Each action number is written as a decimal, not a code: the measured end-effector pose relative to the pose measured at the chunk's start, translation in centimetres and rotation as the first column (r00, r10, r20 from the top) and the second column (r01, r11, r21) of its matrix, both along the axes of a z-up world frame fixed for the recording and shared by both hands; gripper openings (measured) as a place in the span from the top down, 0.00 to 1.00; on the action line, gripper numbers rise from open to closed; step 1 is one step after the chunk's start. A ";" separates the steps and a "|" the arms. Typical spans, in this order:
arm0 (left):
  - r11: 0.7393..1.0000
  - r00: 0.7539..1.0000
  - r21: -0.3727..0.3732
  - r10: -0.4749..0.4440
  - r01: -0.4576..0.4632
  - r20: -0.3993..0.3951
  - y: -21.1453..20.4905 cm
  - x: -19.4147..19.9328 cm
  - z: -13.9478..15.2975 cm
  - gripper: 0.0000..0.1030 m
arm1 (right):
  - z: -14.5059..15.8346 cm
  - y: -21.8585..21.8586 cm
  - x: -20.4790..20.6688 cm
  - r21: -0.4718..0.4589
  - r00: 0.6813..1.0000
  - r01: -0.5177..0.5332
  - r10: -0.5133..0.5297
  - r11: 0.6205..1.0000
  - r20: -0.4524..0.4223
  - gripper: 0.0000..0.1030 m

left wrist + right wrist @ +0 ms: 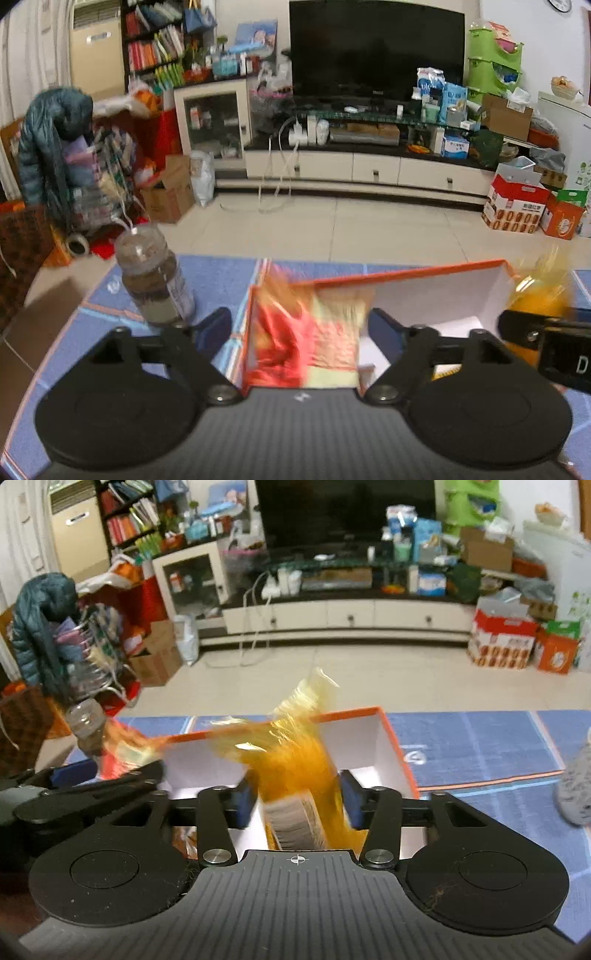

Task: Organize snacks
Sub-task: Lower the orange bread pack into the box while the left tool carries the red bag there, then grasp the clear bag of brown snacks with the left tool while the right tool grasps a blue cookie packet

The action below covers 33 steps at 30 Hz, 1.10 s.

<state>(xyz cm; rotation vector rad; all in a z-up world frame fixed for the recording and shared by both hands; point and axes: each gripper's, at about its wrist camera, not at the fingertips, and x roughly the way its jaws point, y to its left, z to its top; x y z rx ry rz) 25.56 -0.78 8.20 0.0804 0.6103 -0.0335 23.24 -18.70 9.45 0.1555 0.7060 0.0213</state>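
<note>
Now the right tool [298, 797] grips an orange packet [301, 771] above the box [397, 749]; lower it fully before letting go. Left tool [301, 326], spread wide, straddles a red packet [284, 332] inside.

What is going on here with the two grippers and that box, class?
A person is sorting snacks into an orange-rimmed box on a blue mat. The left gripper is open, with a red and yellow snack bag between its fingers at the box's left end; the bag is blurred. The right gripper has an orange snack packet between its fingers over the box; whether it grips the packet is unclear. A clear jar stands on the mat left of the box.
</note>
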 end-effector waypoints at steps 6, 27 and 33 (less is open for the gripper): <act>0.998 0.996 -0.053 -0.013 0.017 0.086 4.2 -4.9 2.8 0.01 | 2.0 -1.6 -4.2 0.002 0.994 0.014 -0.015 1.000 0.106 0.39; 0.988 0.992 -0.113 0.100 -0.108 -0.078 10.1 -16.6 -6.4 0.00 | -6.0 -11.0 -20.3 -0.247 0.994 -0.101 0.109 0.964 0.021 0.35; 0.988 0.991 -0.112 0.099 -0.109 -0.090 9.3 -15.5 -6.5 0.00 | -7.6 -8.0 -21.5 -0.221 0.971 -0.238 0.231 0.946 -0.057 0.37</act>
